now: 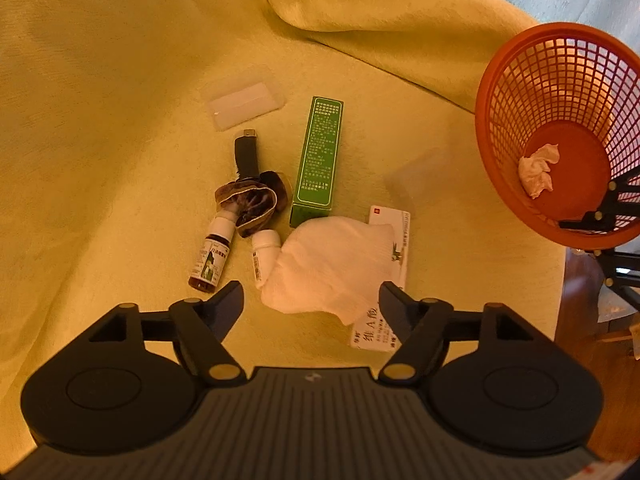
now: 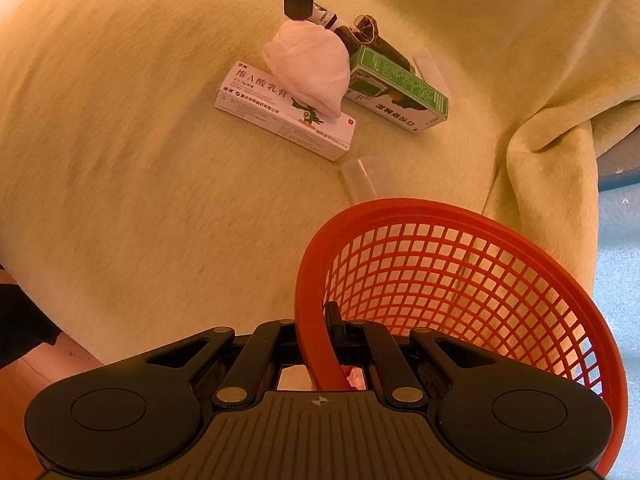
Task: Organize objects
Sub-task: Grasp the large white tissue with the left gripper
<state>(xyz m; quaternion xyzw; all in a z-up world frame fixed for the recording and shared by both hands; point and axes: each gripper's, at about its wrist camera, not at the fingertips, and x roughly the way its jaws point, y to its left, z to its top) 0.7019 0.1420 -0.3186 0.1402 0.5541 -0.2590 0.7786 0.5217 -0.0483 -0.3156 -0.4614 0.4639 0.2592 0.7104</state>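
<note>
Two claws: left claw (image 1: 311, 294) gapes above gauze (image 1: 332, 264); right claw (image 2: 320, 320) pinches basket (image 2: 316, 264) rim.

Warm, dim amber light, strong fisheye bend

A yellow-orange cast tinted both views; the white cloth (image 1: 332, 264) read pinkish. Shadows were soft and faint, with a mild one beside the green box (image 1: 316, 160). Light glowed through the basket (image 1: 516, 92) mesh. Edges curved and darkened at the corners. Fine print was soft; the clear lid (image 1: 244, 98) was hazy.
</note>
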